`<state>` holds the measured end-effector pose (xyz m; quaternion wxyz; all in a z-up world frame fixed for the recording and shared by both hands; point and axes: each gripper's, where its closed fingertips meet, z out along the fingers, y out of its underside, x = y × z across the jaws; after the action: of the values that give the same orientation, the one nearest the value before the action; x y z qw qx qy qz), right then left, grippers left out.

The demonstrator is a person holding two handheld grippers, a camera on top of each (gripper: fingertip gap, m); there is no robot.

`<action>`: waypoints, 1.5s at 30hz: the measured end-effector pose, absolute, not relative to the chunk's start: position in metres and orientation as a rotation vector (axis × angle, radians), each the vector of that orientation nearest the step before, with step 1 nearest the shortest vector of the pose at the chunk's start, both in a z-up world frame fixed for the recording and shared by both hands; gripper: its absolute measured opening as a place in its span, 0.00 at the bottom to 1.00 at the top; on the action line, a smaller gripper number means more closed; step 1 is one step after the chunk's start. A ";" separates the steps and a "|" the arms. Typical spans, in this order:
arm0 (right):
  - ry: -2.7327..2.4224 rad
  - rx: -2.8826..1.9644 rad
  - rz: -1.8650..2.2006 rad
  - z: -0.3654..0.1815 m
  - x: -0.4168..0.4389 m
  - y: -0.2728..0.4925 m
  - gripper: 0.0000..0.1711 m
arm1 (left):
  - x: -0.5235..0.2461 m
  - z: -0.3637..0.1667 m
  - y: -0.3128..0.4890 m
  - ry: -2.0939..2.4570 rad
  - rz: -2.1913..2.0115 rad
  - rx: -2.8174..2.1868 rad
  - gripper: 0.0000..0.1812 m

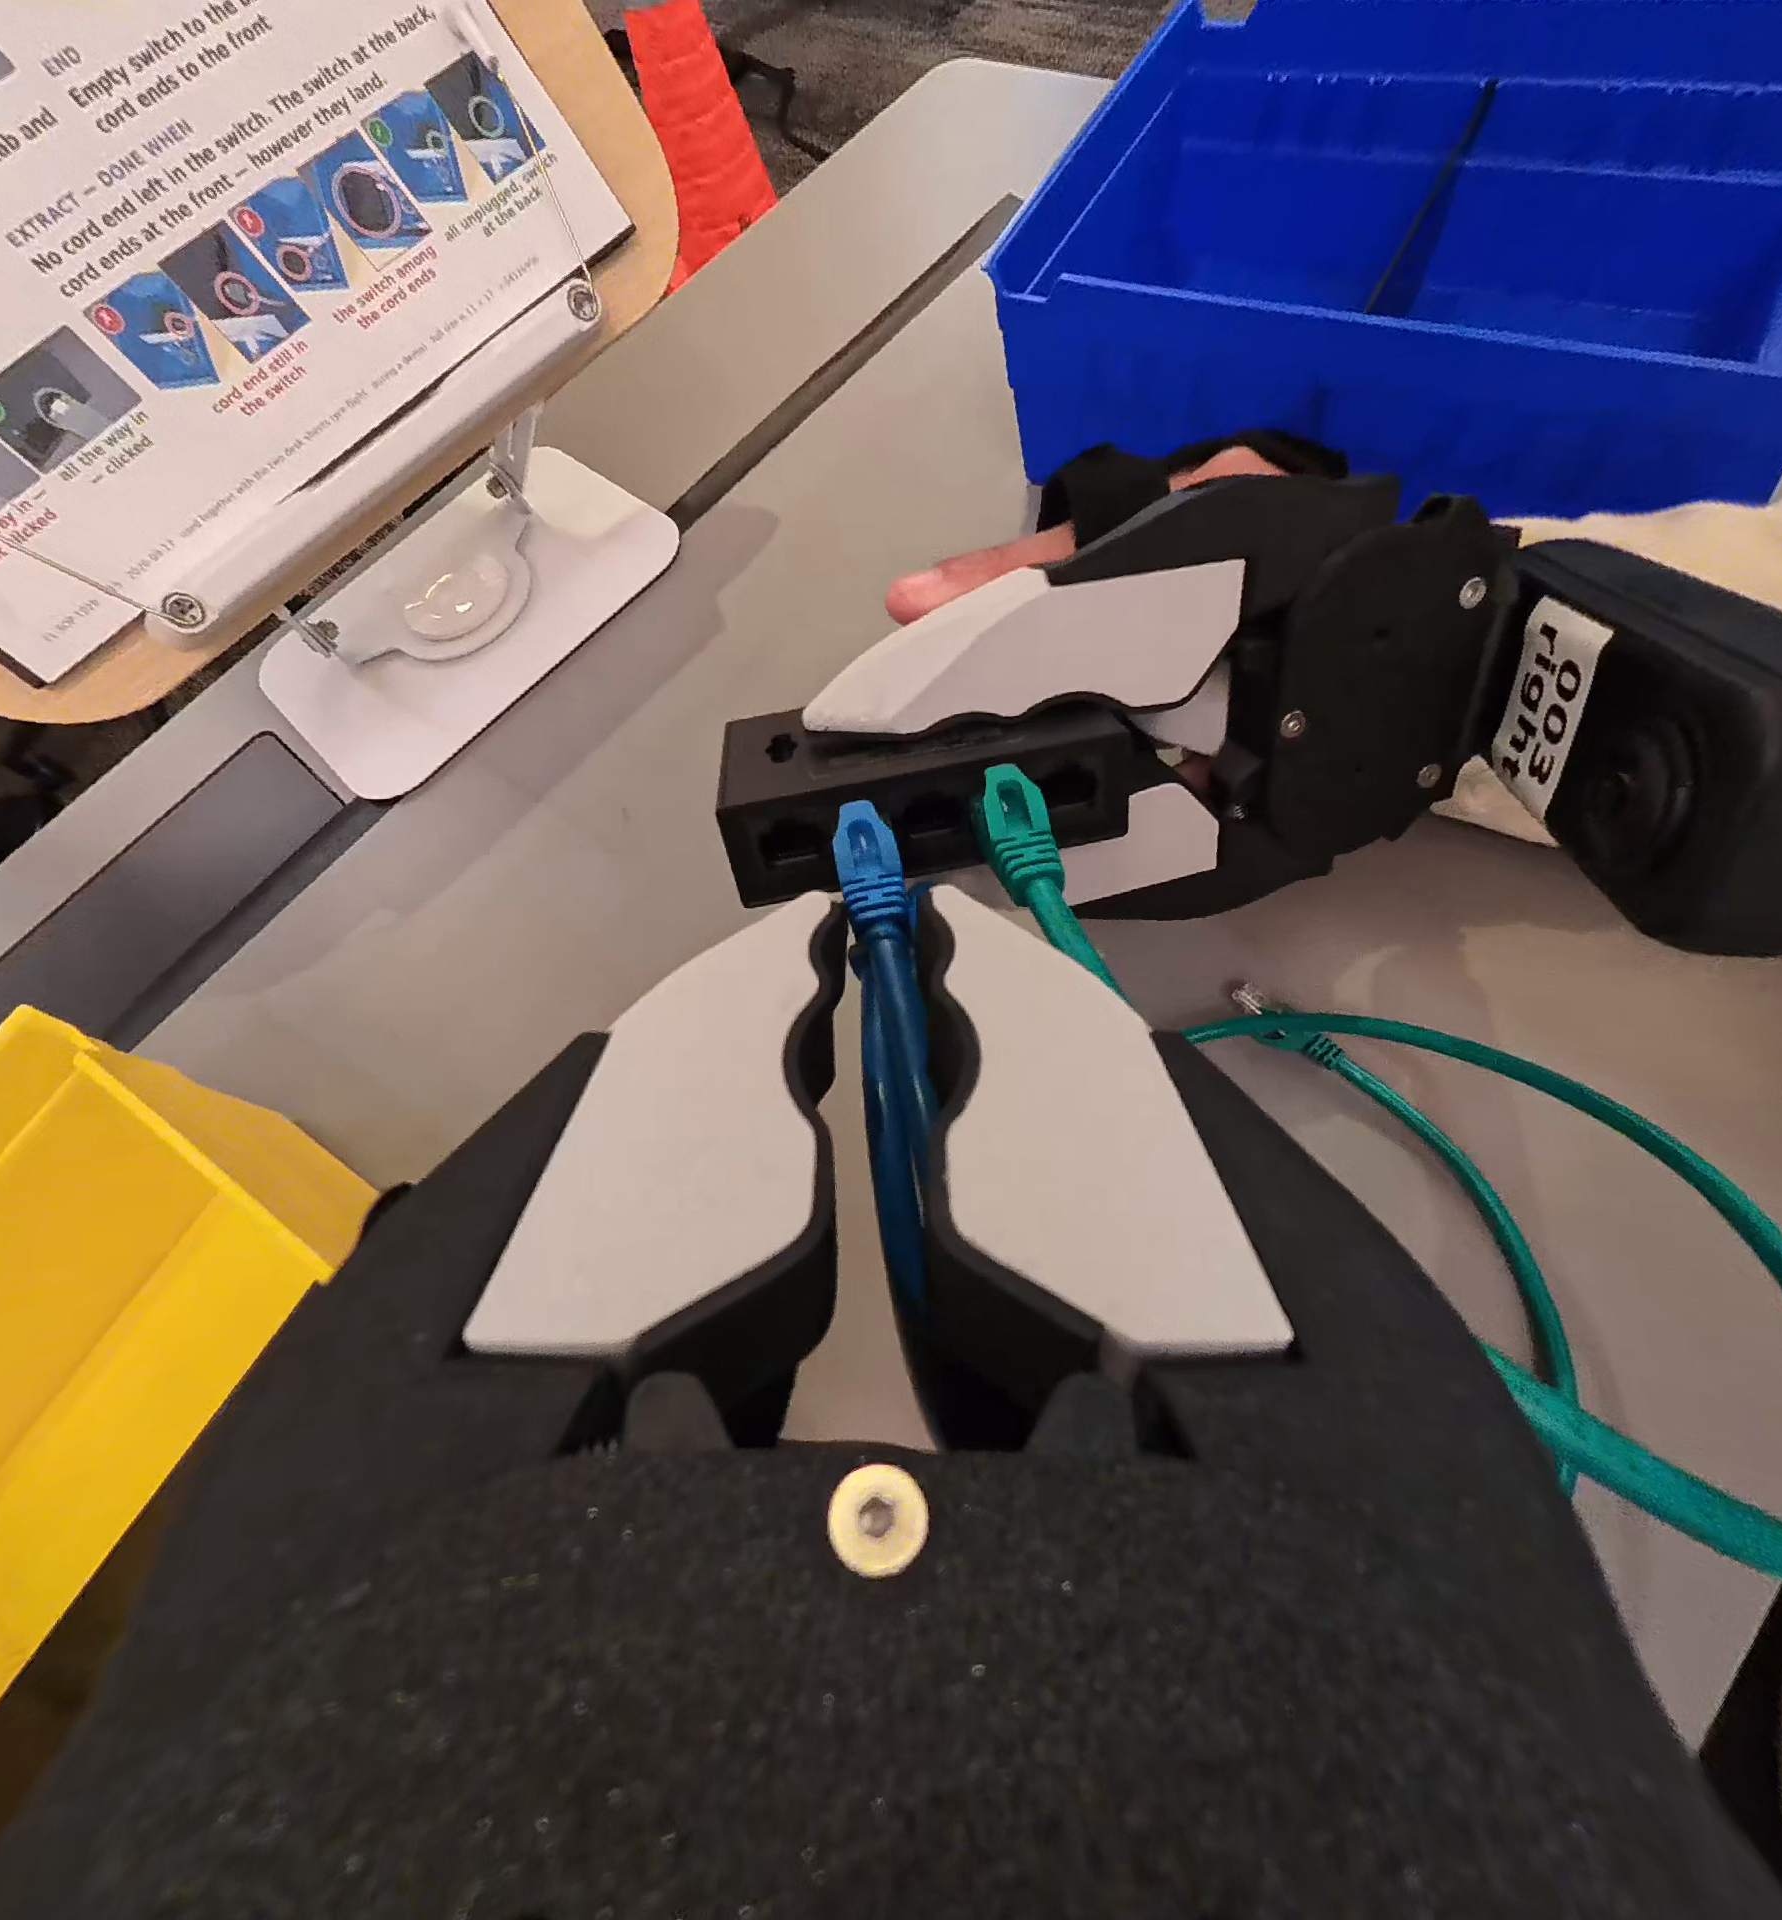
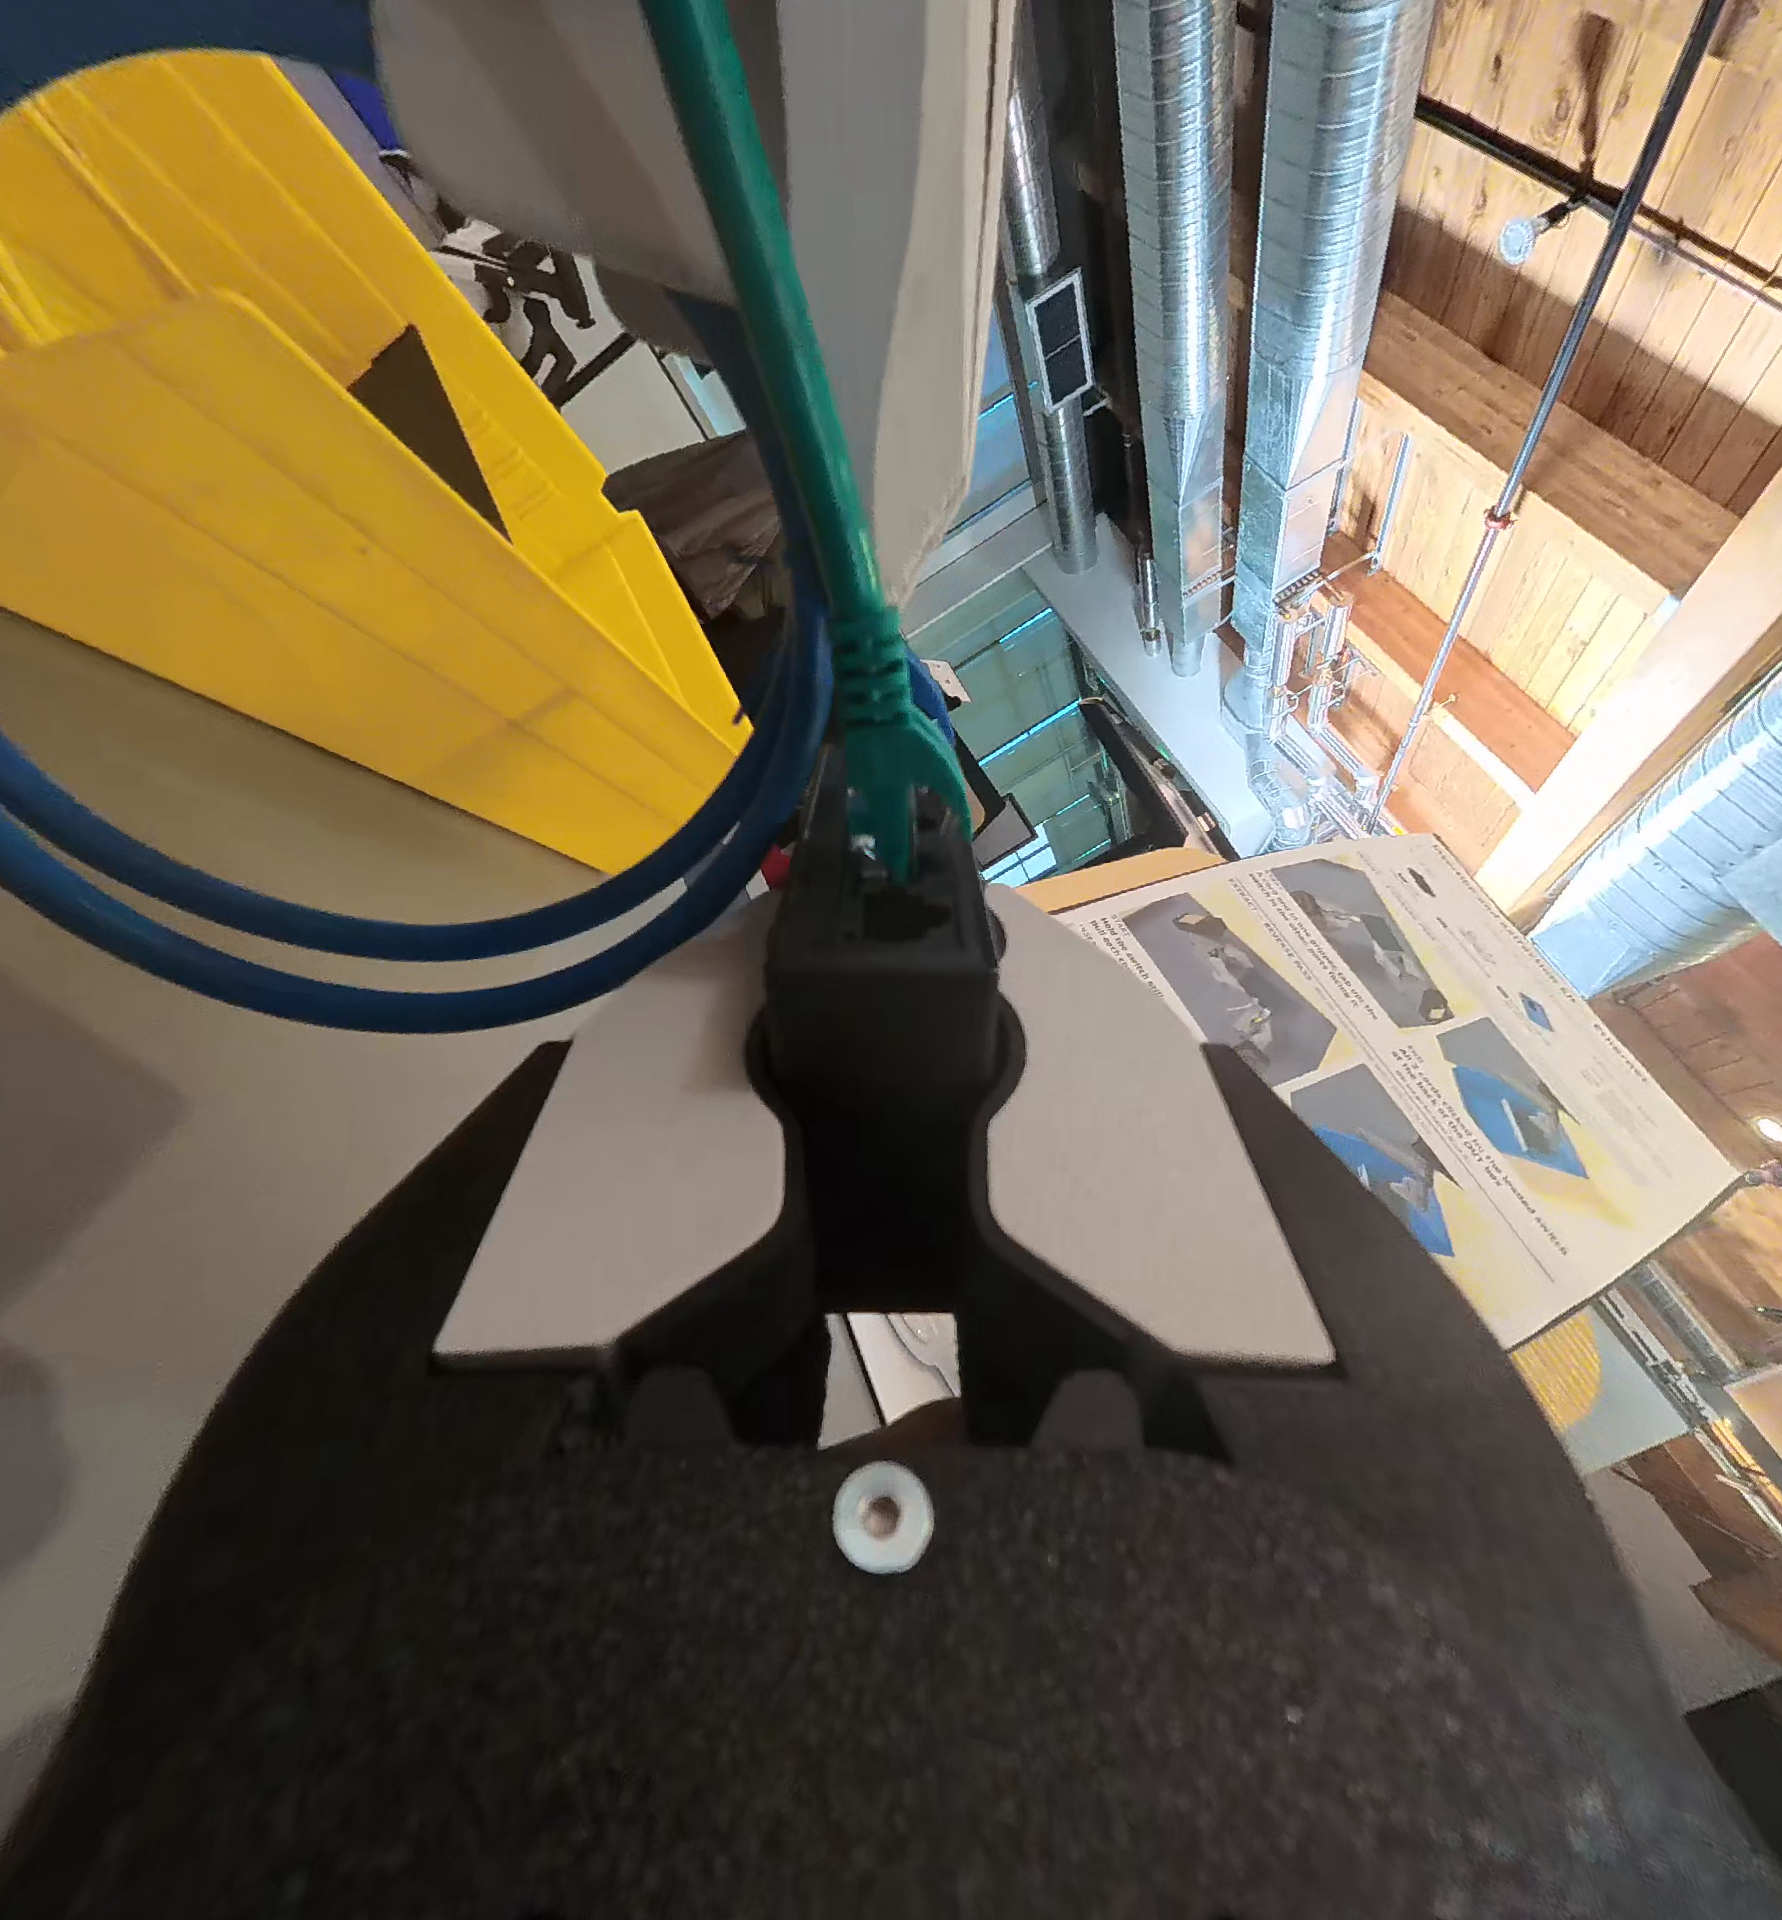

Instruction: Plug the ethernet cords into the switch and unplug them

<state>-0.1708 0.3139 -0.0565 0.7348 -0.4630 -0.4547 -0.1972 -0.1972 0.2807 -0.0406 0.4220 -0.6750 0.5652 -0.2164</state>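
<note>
A black switch (image 1: 928, 810) lies on the grey table. A blue ethernet cord (image 1: 871, 852) and a green ethernet cord (image 1: 1017, 831) are plugged into its front ports. My left gripper (image 1: 882, 914) is shut on the blue cord just behind its plug. My right gripper (image 1: 970, 769) clamps the switch from the right, one finger on top and one below. In the right wrist view my right gripper (image 2: 882, 935) holds the switch (image 2: 882, 997) end-on, with the green plug (image 2: 887, 748) in it and the blue cord (image 2: 347, 935) looping left. A loose green plug end (image 1: 1282, 1023) lies on the table.
A blue bin (image 1: 1438, 260) stands behind the switch at the back right. A yellow bin (image 1: 56, 1247) stands at the left; it also shows in the right wrist view (image 2: 295, 520). An instruction sheet on a white stand (image 1: 243, 260) is at the back left. Green cable loops (image 1: 1593, 1195) lie at the right.
</note>
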 end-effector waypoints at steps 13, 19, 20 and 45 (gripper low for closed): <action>-0.944 -1.006 -0.388 -0.055 -0.175 0.306 0.17 | -0.196 -0.040 0.277 1.442 -0.565 -1.668 0.05; -0.961 -1.012 -0.392 -0.055 -0.178 0.306 0.17 | -0.197 -0.042 0.282 1.433 -0.552 -1.669 0.05; -0.974 -1.017 -0.397 -0.058 -0.178 0.308 0.17 | -0.198 -0.044 0.283 1.439 -0.529 -1.669 0.05; -1.221 -1.112 -0.570 -0.081 -0.162 0.329 0.27 | -0.206 -0.045 0.281 1.420 -0.754 -1.798 0.05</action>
<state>-0.1616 0.3287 -0.0809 0.6421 -0.4881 -0.5356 -0.2503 -0.2064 0.2809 -0.0446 0.3570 -0.6963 0.5501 -0.2920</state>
